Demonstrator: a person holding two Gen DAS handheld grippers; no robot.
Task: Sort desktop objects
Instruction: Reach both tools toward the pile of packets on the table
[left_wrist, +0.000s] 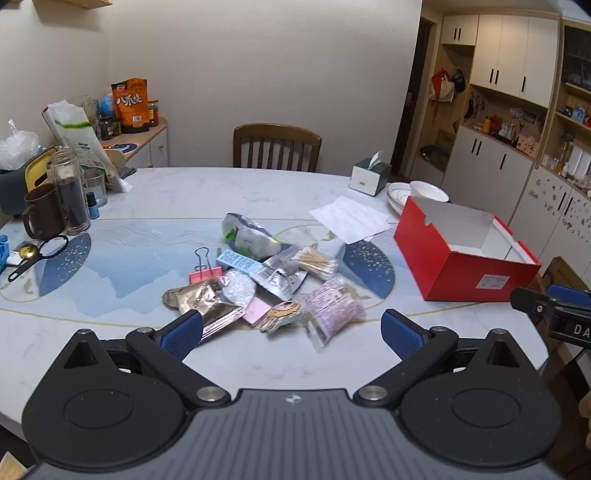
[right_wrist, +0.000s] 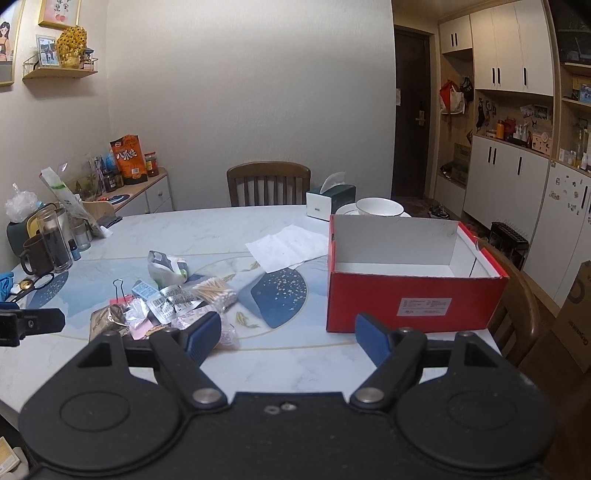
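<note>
Left wrist view: your left gripper (left_wrist: 291, 334) has its jaws spread wide with nothing between them. Just past the jaws sits the pile of small things (left_wrist: 266, 280) on the counter (left_wrist: 221, 192). The gold packet (left_wrist: 199, 301) lies right at the tip of the left jaw. The pink packet (left_wrist: 334, 308) lies between the two jaws, a bit ahead. Farther ahead are the bag of cotton swabs (left_wrist: 317, 260) and the pink binder clip (left_wrist: 205, 271) with its wire handles sticking up. The red box (left_wrist: 461, 258) stands well off to the right of the jaws, and it looks empty. The packets look light, soft and slippery, so I think you should pinch one by a flat edge. The clip is hard, so grab its body, not the thin wires.

Right wrist view: your right gripper (right_wrist: 288, 338) also has its jaws spread wide and holds nothing. The red box (right_wrist: 406, 295) is right ahead of the right jaw, open side up. The pile (right_wrist: 166, 299) is ahead of the left jaw and out to that side. The swab bag (right_wrist: 218, 291) is the nearest easy one; it looks crinkly and light, so take it at the middle. The tip of the other gripper shows at the far left edge.
</note>
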